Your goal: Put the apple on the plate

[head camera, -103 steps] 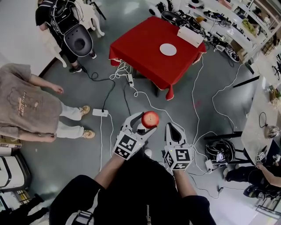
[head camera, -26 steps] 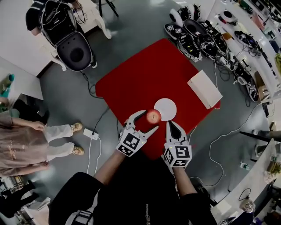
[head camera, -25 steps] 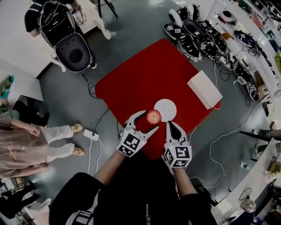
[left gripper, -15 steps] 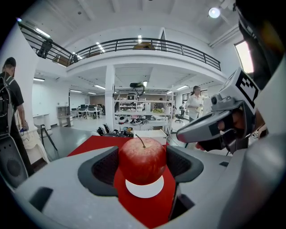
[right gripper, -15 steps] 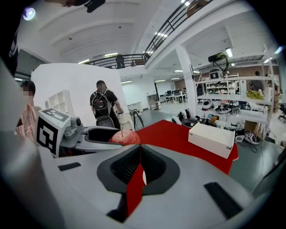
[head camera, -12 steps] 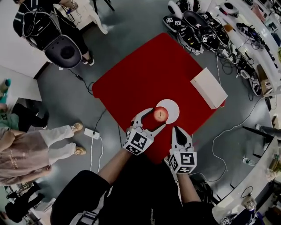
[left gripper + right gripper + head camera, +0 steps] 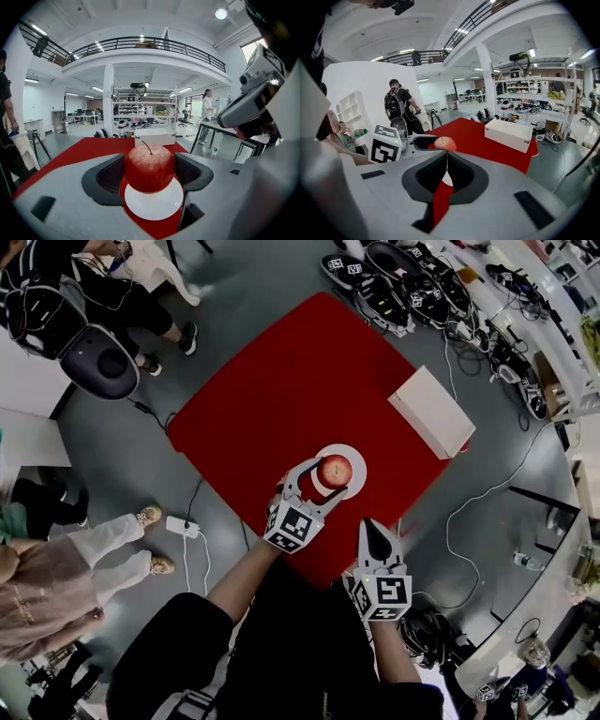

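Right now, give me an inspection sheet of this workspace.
Surface: red table.
Job's things: apple held over the white plate; contact unclear.
Clutter: white box near the table's edge.
Grippers: left gripper shut on the apple; right gripper shut, empty.
Cables: white cable and power strip on the floor.
Surroundings: bystander at left; gear beyond the table.

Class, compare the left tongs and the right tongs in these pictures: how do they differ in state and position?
The left tongs grip the apple between parted jaws; the right tongs are shut and empty. The left tongs reach out over the plate, while the right tongs sit short of it, nearer the person. Both carry a cube with square markers.
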Available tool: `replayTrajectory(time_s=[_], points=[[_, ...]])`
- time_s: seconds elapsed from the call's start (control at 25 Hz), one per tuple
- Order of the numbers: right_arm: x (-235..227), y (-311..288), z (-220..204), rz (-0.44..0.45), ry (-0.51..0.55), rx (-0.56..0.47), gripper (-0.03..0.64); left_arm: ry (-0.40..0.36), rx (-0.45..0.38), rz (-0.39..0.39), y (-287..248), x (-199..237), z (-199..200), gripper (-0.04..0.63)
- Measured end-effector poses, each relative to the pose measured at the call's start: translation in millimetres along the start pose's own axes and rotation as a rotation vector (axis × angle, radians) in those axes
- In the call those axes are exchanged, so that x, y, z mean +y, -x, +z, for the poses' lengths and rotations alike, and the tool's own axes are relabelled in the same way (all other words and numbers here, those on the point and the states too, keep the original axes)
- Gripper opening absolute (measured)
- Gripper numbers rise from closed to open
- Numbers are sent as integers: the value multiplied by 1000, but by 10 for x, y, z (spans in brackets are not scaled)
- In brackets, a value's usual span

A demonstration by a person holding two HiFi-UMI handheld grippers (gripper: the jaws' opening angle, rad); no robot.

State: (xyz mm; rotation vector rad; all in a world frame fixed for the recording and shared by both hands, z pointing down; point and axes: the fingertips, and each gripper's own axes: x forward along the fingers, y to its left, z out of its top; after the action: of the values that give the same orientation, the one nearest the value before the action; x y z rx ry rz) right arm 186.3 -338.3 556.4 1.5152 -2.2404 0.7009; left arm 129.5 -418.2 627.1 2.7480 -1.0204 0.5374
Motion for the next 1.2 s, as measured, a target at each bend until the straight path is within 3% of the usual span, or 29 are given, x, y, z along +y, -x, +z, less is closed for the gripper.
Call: replayTrajectory(time_s=[0.2, 0.64, 1.2], points=[[-82, 36, -130, -27, -39, 19, 12, -17, 13, -34, -307, -15, -307, 328], [-303, 219, -401, -77, -72, 57, 12, -20, 45, -34, -668, -79, -691, 328], [-258, 268, -387, -54, -69, 45, 12, -56, 36, -41, -579, -122, -713, 348]])
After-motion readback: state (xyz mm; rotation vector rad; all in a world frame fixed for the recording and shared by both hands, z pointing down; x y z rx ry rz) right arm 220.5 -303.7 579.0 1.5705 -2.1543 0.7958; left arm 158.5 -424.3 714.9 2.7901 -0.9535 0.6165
